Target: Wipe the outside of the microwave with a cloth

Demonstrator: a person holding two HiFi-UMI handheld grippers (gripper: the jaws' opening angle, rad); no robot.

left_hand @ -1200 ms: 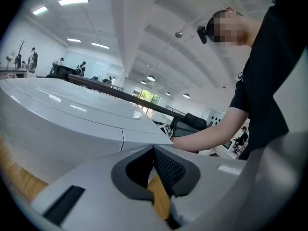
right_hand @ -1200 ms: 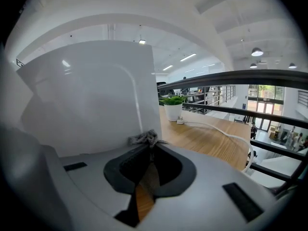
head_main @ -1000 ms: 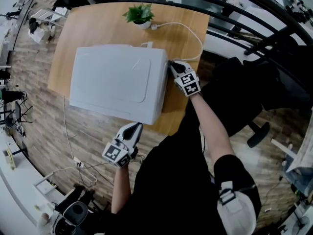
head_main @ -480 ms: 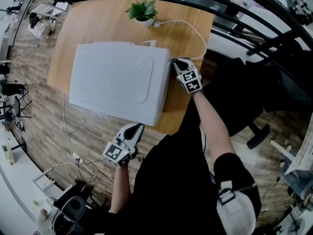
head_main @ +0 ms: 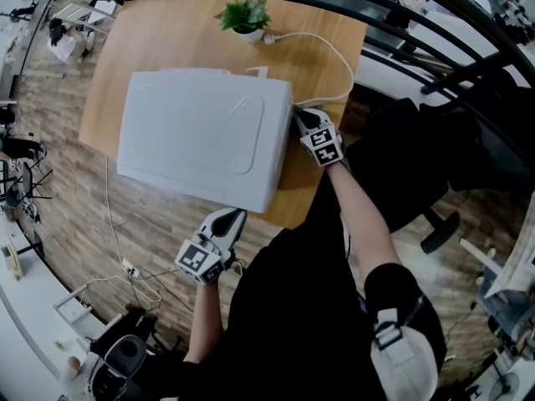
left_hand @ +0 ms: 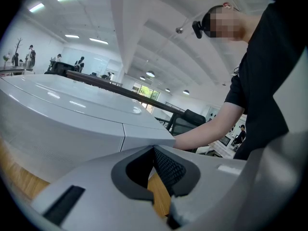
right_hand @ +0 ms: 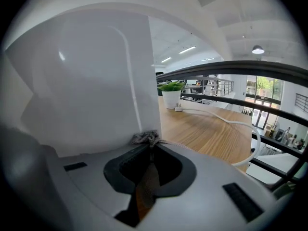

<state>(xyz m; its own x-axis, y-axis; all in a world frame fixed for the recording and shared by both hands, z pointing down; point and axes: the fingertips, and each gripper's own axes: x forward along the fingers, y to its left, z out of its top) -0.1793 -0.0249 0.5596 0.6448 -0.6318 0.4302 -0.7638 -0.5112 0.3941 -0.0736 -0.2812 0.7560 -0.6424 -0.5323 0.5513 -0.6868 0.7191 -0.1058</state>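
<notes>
The wooden bench (head_main: 167,40) carries the white microwave (head_main: 192,132), and behind it lie a white cable (head_main: 330,53) and a small potted plant (head_main: 242,17). The right tool (head_main: 298,114) is closed on the grey cloth (right_hand: 146,138) and presses it on the microwave's right wall, slightly nearer to the person than before. The left tool (head_main: 236,215) is closed, empty, off the bench.

The microwave (head_main: 201,136) has a smooth white shell with a soft sheen. The table (head_main: 159,40) under it is matt, grained wood. The cloth (right_hand: 146,138) is grey, rough and frayed.
</notes>
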